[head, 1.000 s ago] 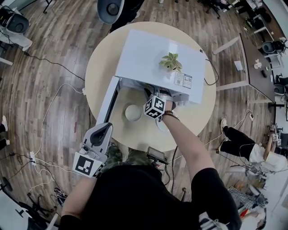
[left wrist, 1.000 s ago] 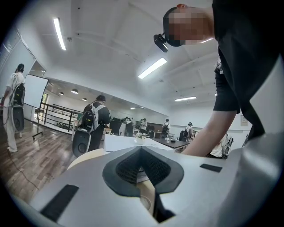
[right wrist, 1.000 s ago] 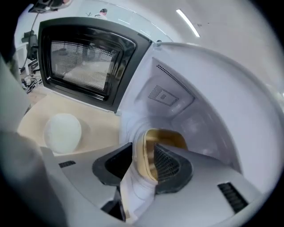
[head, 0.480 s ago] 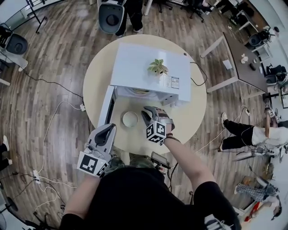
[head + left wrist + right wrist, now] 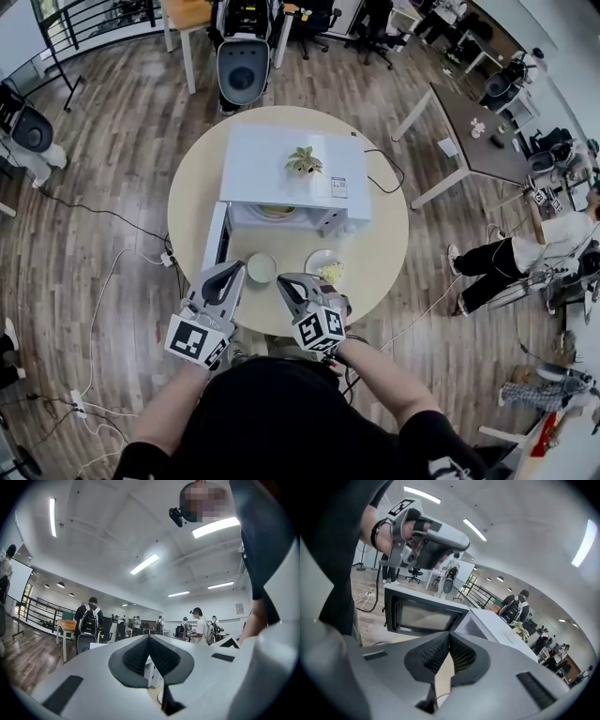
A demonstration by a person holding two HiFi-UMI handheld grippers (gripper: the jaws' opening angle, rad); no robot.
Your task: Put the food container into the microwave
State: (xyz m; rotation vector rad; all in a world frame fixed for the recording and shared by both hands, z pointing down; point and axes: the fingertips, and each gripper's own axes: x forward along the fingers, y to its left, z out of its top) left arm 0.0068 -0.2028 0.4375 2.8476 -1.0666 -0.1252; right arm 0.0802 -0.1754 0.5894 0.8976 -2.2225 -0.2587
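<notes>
From overhead, the round tabletop [image 5: 384, 253] carries the white microwave [image 5: 281, 169] towards twelve o'clock, with a small plant [image 5: 302, 161] on its roof and its door [image 5: 217, 236] swung open at nine o'clock. What looks like the food container [image 5: 278, 212] sits just inside the open cavity, pale and yellowish, with only its front edge showing. In front of the microwave, at its six o'clock, a white bowl [image 5: 262, 268] and a dish of yellow food [image 5: 325, 269] stand near each other on the tabletop. The left gripper [image 5: 239, 266] and the right gripper [image 5: 281, 278] hang side by side over the tabletop's six o'clock edge, both pointing towards twelve, clear of the bowl and dish. In the left gripper view, the jaws are pressed together at the tips with nothing between them, and beyond them stands a person with a backpack [image 5: 89, 618] at ten o'clock. In the right gripper view, the jaws have just closed and meet empty, with only a strip of tabletop showing below the pads. The open door's dark window fills the ten o'clock side, and the plant is at three o'clock.
</notes>
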